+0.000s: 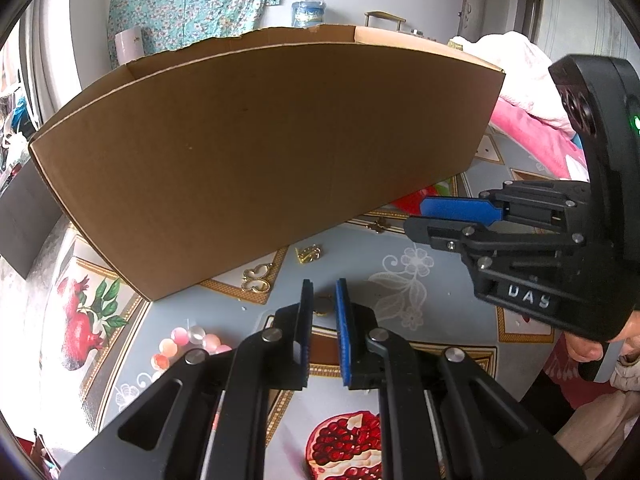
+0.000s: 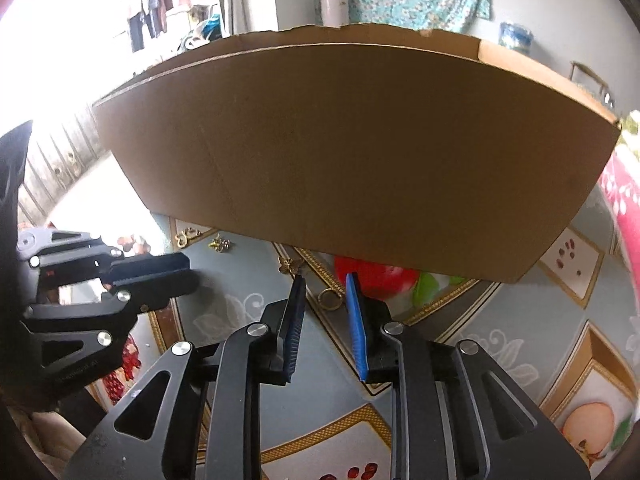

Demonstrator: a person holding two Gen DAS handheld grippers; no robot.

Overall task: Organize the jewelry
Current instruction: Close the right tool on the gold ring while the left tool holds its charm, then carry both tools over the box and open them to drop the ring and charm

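Note:
A large cardboard box stands on the patterned tablecloth; it also fills the right wrist view. Gold jewelry lies in front of it: a butterfly-shaped piece, a small clip, another small piece, and a pink bead bracelet at the left. My left gripper is open, with a small round gold piece on the cloth between its fingertips. My right gripper is open over a gold ring. Each gripper shows in the other's view, the right one and the left one.
The tablecloth is blue-grey with pomegranate prints and gold borders. A pink and white blanket lies to the right. A white cup and a blue-lidded jar stand behind the box.

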